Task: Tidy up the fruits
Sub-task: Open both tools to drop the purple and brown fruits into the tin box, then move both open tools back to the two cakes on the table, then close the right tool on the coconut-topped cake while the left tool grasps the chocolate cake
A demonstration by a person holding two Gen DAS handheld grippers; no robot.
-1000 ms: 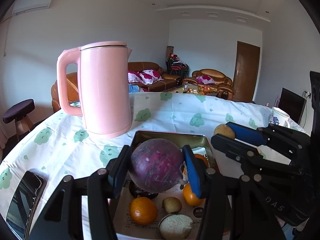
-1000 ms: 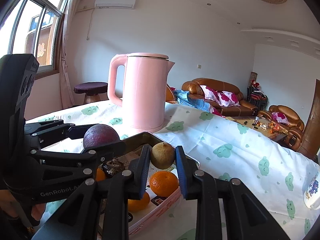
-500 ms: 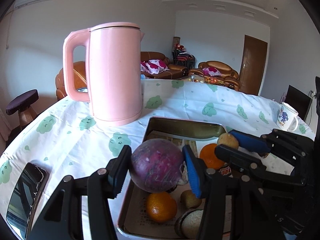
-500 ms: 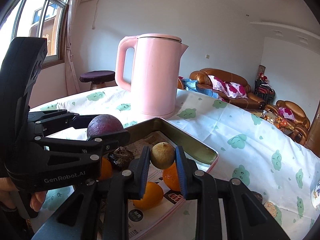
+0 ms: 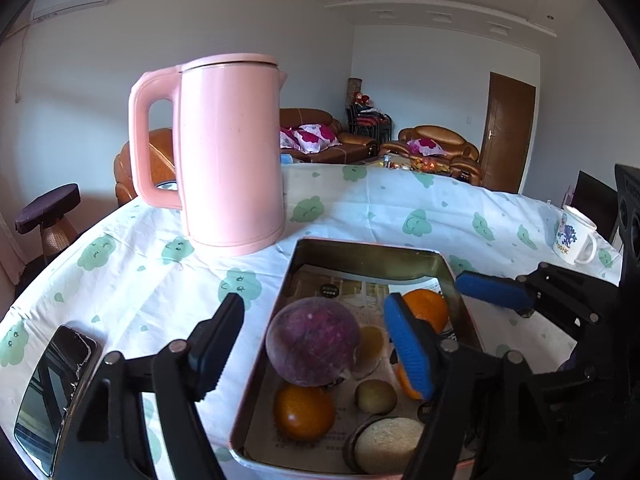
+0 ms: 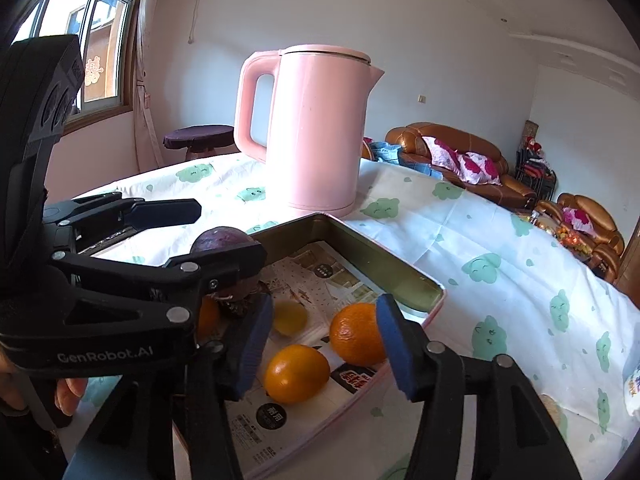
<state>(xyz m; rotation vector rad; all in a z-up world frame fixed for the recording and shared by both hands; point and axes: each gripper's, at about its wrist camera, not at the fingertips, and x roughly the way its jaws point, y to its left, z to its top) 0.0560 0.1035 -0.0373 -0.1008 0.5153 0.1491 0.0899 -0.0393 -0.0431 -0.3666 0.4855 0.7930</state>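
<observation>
A tin tray (image 5: pixel 368 246) (image 6: pixel 384 268) lined with newspaper holds oranges (image 5: pixel 304 412) (image 6: pixel 296 372), a small brown fruit (image 5: pixel 376 396) and a pale round one (image 5: pixel 386 444). My left gripper (image 5: pixel 314 320) is over the tray and its jaws are opening. The big purple fruit (image 5: pixel 314 340) (image 6: pixel 224 240) sits between them, clear of both pads, on top of the other fruit. My right gripper (image 6: pixel 324 308) is opening too. A small yellowish fruit (image 6: pixel 290 316) (image 5: pixel 372 344), blurred, lies loose below its jaws, beside an orange (image 6: pixel 356 334).
A tall pink kettle (image 5: pixel 230 152) (image 6: pixel 316 132) stands just behind the tray on the cloud-print tablecloth (image 5: pixel 400 208). A phone (image 5: pixel 52 392) lies at the near left edge. A white mug (image 5: pixel 574 236) stands at the far right. A hand (image 6: pixel 68 396) holds the left gripper.
Both grippers have opened. The left one let go of the purple fruit and the right one let go of the small yellowish fruit, and both fruits dropped into the tray.
</observation>
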